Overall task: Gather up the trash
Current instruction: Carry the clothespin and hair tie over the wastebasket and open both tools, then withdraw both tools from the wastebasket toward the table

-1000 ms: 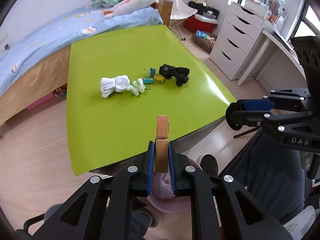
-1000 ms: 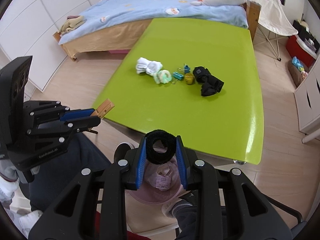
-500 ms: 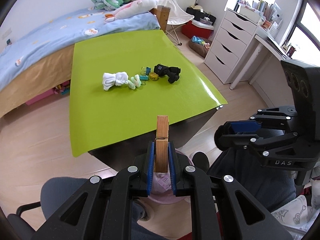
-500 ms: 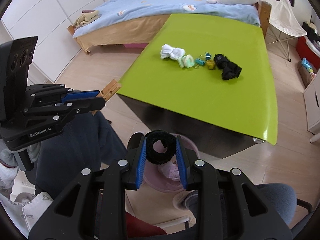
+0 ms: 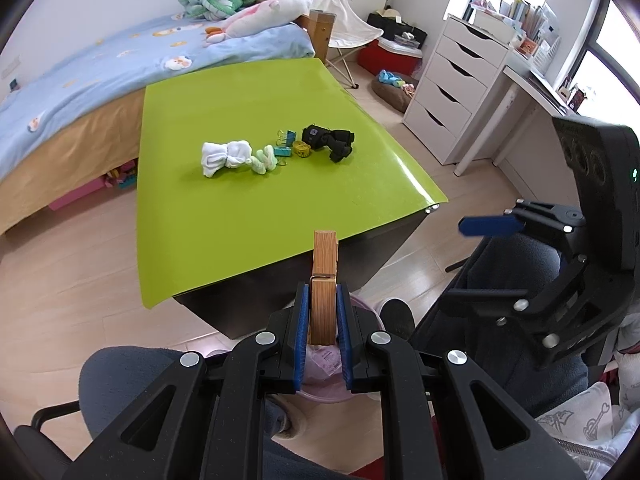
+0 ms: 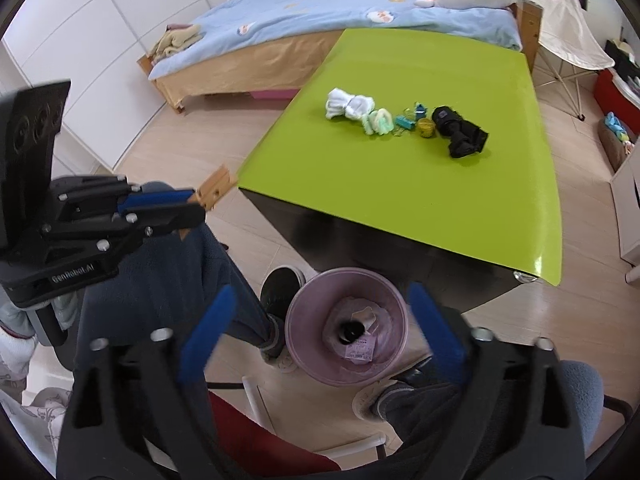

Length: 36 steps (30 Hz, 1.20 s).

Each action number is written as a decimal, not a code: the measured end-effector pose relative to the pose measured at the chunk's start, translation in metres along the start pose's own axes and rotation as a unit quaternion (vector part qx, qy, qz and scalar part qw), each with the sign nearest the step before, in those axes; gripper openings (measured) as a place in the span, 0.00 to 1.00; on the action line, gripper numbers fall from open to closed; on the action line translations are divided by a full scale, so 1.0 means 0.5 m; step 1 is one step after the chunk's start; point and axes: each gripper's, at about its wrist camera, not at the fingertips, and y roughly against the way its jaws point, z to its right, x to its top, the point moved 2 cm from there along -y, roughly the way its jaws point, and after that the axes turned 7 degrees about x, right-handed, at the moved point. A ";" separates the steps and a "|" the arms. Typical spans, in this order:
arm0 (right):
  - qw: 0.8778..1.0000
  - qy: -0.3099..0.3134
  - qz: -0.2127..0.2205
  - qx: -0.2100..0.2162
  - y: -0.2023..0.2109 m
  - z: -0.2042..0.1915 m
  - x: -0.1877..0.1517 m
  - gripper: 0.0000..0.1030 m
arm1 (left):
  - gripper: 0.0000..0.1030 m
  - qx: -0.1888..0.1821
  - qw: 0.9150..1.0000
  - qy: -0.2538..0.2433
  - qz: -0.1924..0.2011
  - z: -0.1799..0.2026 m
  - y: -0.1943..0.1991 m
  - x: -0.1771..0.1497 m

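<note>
1. The left gripper [image 5: 323, 330] has its blue pads pinched tight on a wooden clothespin [image 5: 324, 280], which stands upright between them, its top end poking out beyond the fingertips.
2. Over on the right, the right gripper [image 6: 320, 322] has just been opening; its jaws are spread wide with nothing between them.
3. Right below that open gap sits the pink bin [image 6: 347, 328] on the wooden floor, just off the near edge of the green table [image 6: 400, 184].
4. Down in the bin, on crumpled paper, lies a black ring [image 6: 351, 330] – small and dark, hard to make out in detail.
5. Still on the table, in a loose row: white socks [image 5: 224, 157], pale green socks [image 5: 264, 160], teal binder clips [image 5: 285, 142], a small yellow tape measure [image 5: 301, 149] and a black bundle [image 5: 330, 142].
6. The person's legs in dark trousers [image 6: 172, 280] frame the bin, one shoe [image 6: 282, 284] just beside its rim.
</note>
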 end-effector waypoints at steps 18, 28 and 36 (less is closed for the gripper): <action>0.998 -0.039 0.042 -0.037 0.075 0.056 -0.005 0.95 | 0.14 -0.026 0.998 -0.047 -0.017 0.063 -0.013 -0.008; 0.997 -0.043 0.045 -0.035 0.079 0.061 -0.004 0.96 | 0.86 -0.032 0.999 -0.016 -0.013 0.046 -0.020 -0.006; 0.997 -0.045 0.046 -0.034 0.078 0.062 -0.003 0.97 | 0.93 -0.018 1.000 0.005 -0.006 0.025 -0.015 0.001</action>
